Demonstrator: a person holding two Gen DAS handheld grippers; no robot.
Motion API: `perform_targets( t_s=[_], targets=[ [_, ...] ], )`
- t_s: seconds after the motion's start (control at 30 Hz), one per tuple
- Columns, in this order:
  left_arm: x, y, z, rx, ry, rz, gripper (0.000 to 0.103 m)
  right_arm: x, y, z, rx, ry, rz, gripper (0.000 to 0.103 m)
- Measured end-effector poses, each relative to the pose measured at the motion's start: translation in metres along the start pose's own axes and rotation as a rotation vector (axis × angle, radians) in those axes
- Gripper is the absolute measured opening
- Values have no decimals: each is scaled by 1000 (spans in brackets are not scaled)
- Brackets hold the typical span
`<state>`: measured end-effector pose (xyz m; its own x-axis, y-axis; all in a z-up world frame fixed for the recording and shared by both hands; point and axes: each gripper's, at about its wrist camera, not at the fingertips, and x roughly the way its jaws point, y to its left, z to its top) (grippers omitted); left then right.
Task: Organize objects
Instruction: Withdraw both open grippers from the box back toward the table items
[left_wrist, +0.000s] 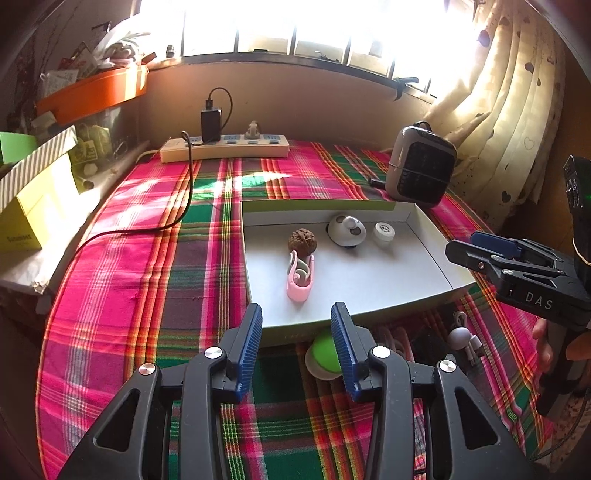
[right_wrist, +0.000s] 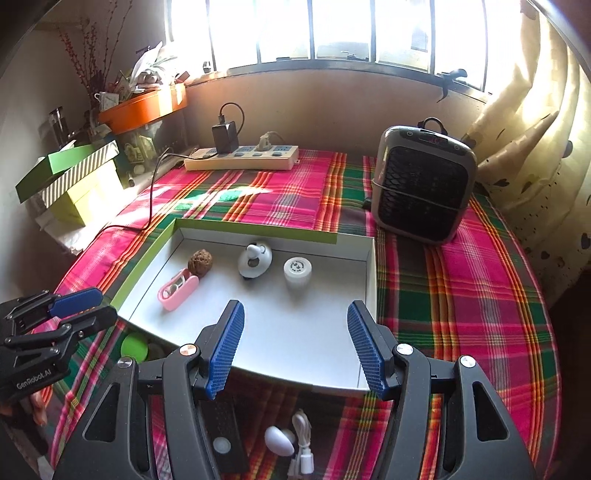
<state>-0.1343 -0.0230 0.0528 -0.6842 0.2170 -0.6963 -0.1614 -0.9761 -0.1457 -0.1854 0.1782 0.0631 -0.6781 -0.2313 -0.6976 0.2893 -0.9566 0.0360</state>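
Observation:
A shallow white box with a green rim lies on the plaid cloth. In it are a pink case, a brown walnut, a round white gadget and a white cap. My left gripper hovers open and empty before the box's near wall. A green ball lies just beyond its right finger. My right gripper is open and empty over the box's near edge. Beneath it lie a black remote and a white egg-shaped device with a cable.
A grey heater stands at the back right. A power strip with a black charger and trailing cord lies by the wall. Stacked boxes and an orange tray crowd the left. A curtain hangs at right.

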Motion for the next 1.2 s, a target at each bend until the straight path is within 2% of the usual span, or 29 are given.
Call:
perform_targets(
  t_s=[0.27,0.63,0.9,1.2],
  targets=[
    [-5,5,-15,-25,14,-12,37,-18,-10,-28,-24,-8,-68,59],
    [-5,-1,-26,-15,34,-41,37,-29,-17,-64,-40,24,-100,59],
    [1,-7,-29,-11,57,-52,37,-25,-27,-86,-12,77,-83,59],
    [7,-9,-31,-12,76,-50,37,-20,-20,-92,-44,96,-39,59]
  ],
)
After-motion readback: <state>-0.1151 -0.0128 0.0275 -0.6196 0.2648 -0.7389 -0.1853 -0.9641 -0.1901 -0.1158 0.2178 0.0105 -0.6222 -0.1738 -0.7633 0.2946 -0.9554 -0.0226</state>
